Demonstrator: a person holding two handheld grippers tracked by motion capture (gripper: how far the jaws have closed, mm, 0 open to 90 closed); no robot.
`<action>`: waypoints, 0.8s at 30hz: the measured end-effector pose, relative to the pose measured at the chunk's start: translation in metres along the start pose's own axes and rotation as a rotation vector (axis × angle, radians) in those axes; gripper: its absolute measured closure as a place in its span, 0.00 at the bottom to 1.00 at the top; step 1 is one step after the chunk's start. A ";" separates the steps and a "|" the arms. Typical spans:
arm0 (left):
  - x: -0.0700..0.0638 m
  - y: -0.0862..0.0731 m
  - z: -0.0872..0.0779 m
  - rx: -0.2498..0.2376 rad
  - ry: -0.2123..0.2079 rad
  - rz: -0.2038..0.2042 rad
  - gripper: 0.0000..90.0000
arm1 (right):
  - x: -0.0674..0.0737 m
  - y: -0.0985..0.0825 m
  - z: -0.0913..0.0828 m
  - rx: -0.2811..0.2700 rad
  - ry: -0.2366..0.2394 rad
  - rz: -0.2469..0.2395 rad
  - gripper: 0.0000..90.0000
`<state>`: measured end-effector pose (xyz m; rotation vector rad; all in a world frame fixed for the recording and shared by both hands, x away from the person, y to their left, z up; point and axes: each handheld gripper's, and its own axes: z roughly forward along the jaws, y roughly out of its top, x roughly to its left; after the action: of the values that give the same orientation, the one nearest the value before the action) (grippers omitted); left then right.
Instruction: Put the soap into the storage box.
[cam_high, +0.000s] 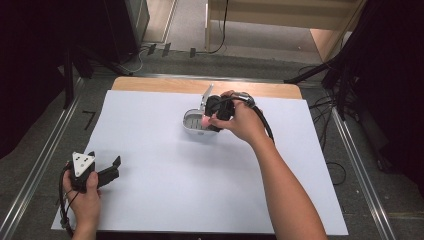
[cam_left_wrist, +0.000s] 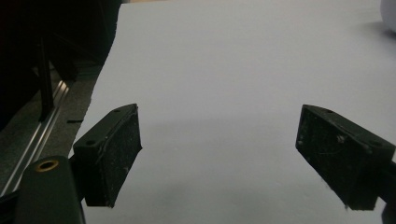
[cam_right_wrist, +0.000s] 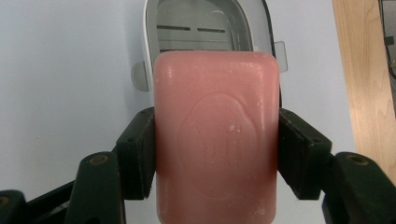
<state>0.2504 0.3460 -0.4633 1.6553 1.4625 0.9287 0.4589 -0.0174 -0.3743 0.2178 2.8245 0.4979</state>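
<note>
**A:** ok so what's the right gripper (cam_right_wrist: 215, 154) doing? In its own view the jaws are clamped on both long sides of a pink soap bar (cam_right_wrist: 215, 135), stamped face toward the camera.

**B:** yep, it's grasping the soap. Right behind it, top centre of that frame, there's the open soap dish (cam_right_wrist: 205, 28), clear with a slotted floor and little tabs on the sides. In the high view the right hand (cam_high: 242, 120) sits a bit above the middle of the frame, and the soap (cam_high: 205, 121) is just a pink speck at the dish's (cam_high: 192, 122) edge. Can't really tell from up there if it's over the dish or touching it, too small.

**A:** and the left gripper (cam_left_wrist: 219, 158)?

**B:** released, jaws wide apart with only the white sheet (cam_left_wrist: 233, 70) between them. In the high view it's (cam_high: 107, 170) way down at lower left, held in the left hand (cam_high: 82, 197) near the sheet's (cam_high: 165, 175) corner, well apart from the dish.
</note>
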 end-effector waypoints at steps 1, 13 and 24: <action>0.000 0.000 0.000 0.002 0.001 -0.001 0.17 | -0.001 0.001 0.001 -0.004 -0.004 -0.001 0.43; 0.000 0.000 0.000 0.004 -0.002 -0.001 0.17 | -0.004 0.019 0.015 0.010 0.005 -0.032 0.43; 0.000 0.000 0.000 0.004 -0.004 -0.002 0.17 | -0.006 0.026 0.025 0.014 0.012 -0.043 0.43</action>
<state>0.2508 0.3460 -0.4633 1.6574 1.4645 0.9217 0.4745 0.0134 -0.3866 0.1574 2.8380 0.4723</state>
